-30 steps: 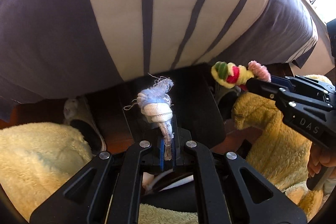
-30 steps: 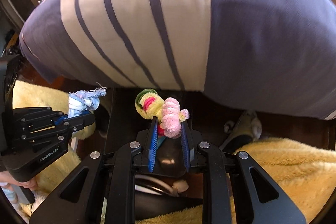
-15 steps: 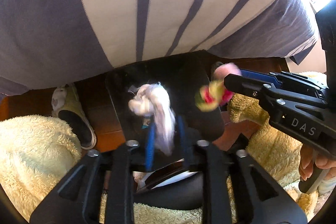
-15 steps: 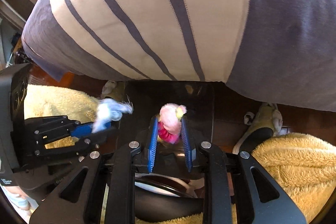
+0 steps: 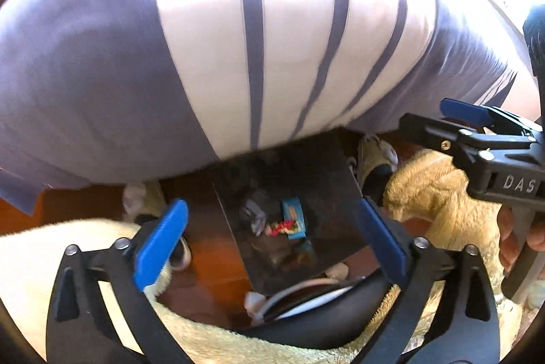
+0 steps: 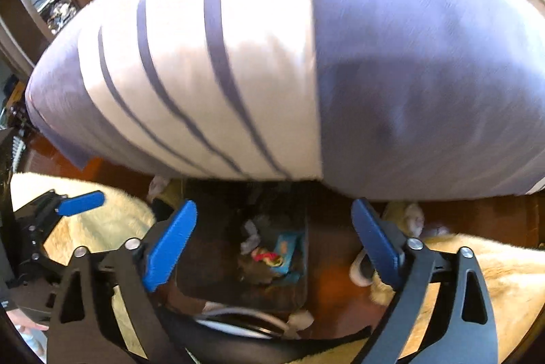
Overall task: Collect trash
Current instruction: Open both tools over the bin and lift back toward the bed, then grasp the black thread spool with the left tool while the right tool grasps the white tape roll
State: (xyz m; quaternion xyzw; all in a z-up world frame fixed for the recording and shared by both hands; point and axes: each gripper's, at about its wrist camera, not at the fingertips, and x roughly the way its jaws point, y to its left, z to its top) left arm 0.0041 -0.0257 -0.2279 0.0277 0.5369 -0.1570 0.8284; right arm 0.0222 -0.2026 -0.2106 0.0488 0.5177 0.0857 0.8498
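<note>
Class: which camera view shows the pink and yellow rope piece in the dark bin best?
The right wrist view: the rope piece lies unobstructed near the middle of the bin. The left wrist view shows it too, smaller and more blurred.

Both rope knots [image 5: 281, 226] have been released into the black bin [image 5: 327, 159] as both grippers' jaws are opening.
</note>
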